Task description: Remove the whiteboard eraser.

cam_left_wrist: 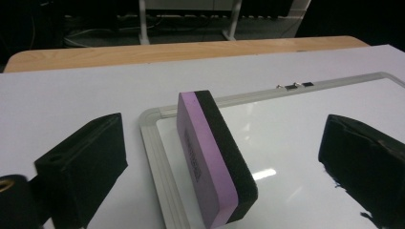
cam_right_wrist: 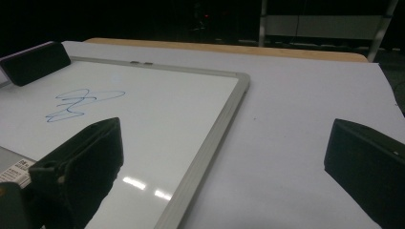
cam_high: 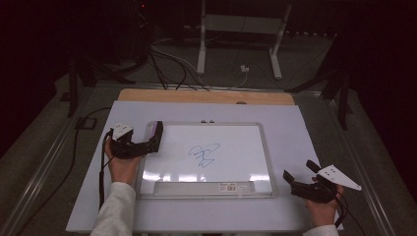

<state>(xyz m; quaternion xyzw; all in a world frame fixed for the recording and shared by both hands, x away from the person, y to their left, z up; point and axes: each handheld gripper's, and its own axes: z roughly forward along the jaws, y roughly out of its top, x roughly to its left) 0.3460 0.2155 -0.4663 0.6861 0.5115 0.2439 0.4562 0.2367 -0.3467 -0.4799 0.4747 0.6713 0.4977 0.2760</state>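
On the worktop (cam_high: 295, 128): one whiteboard (cam_high: 236, 147), one eraser (cam_high: 154, 132), one blue scribble (cam_high: 203, 155), two grippers. Eraser stands on its long edge at the board's 10 o'clock corner, purple side out, black felt toward the board.

My left gripper (cam_high: 156, 138) sits at the worktop's 9 o'clock; its fingers are spread wide either side of the eraser, with gaps showing both sides in the left gripper view, so nothing gripped. My right gripper (cam_high: 299, 172) is at 4 o'clock, off the board on the bare sheet, fingers wide apart, holding nothing.

Label on the board's bottom tray (cam_high: 231, 187) is too small to read. Eraser's side print is blurred.

Surface: white sheet over a wooden top, strip of wood visible at 12 o'clock. Room dark; white stand legs (cam_high: 201, 44) and cables (cam_high: 172, 69) on the floor beyond.
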